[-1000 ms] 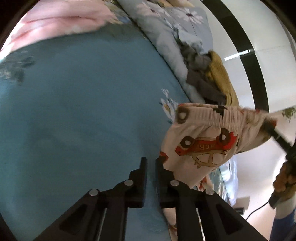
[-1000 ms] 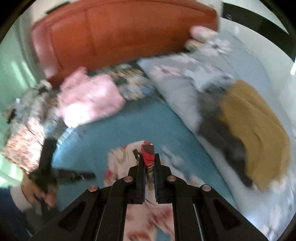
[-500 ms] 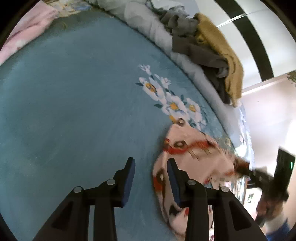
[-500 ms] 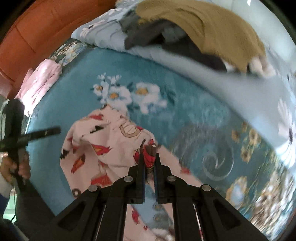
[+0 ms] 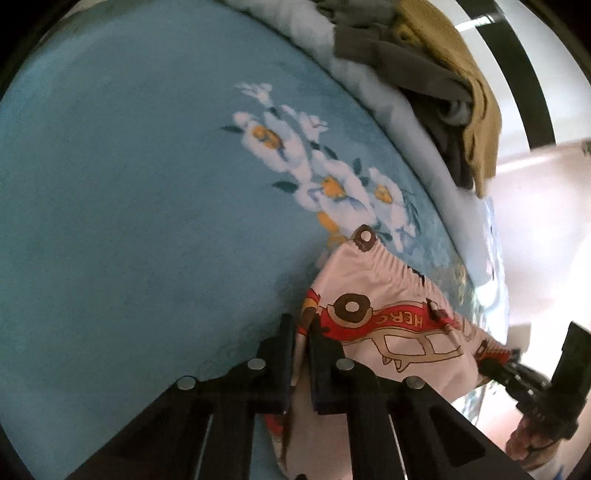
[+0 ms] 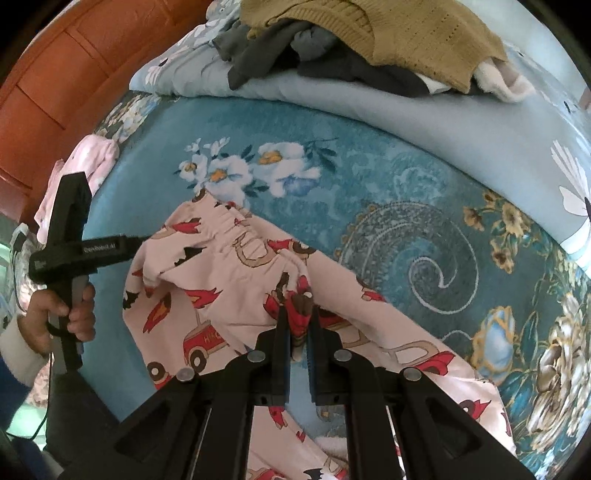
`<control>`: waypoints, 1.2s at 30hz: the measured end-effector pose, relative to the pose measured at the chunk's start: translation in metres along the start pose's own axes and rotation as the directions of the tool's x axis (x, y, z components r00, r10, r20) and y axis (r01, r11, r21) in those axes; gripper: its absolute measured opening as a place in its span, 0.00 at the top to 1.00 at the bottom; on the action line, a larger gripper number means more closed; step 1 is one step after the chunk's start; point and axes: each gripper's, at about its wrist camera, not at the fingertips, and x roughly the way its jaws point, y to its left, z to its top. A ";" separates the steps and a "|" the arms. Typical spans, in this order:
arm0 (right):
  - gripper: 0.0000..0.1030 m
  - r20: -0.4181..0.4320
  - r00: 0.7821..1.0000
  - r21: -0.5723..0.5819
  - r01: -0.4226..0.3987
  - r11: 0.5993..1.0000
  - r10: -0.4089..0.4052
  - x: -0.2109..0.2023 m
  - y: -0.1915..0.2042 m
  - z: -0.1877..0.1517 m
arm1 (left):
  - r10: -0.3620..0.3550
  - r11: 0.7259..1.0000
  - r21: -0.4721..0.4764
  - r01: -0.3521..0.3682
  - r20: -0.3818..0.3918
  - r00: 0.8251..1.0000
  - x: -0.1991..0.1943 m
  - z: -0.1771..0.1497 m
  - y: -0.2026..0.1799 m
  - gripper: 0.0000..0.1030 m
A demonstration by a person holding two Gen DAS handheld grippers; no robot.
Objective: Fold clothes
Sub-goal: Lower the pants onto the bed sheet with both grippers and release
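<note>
Pink children's pants printed with red cars [image 6: 225, 273] lie partly on the teal flowered bedspread [image 6: 369, 177]. My right gripper [image 6: 297, 321] is shut on a bunched fold of the pants near the waistband. My left gripper [image 5: 302, 325] is shut on the waistband's other edge [image 5: 373, 306]. The left gripper also shows at the left of the right wrist view [image 6: 122, 243], and the right gripper at the right of the left wrist view [image 5: 495, 365]. The waistband is stretched between them.
A pile of clothes, mustard knit [image 6: 399, 33] and dark grey pieces [image 6: 295, 55], lies on a pale blue quilt [image 6: 424, 110] at the far side. A pink garment [image 6: 92, 166] lies by the wooden headboard [image 6: 55, 74].
My left gripper was open beside the pants half a second ago and has now shut on the waistband edge. Both grippers have come down toward the bedspread with the pants.
</note>
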 end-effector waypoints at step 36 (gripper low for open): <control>0.93 0.067 0.997 -0.703 0.017 0.711 0.042 0.151 0.407 0.200 | 0.238 0.857 -0.506 0.100 0.560 0.794 -0.223 -0.071 0.215 0.98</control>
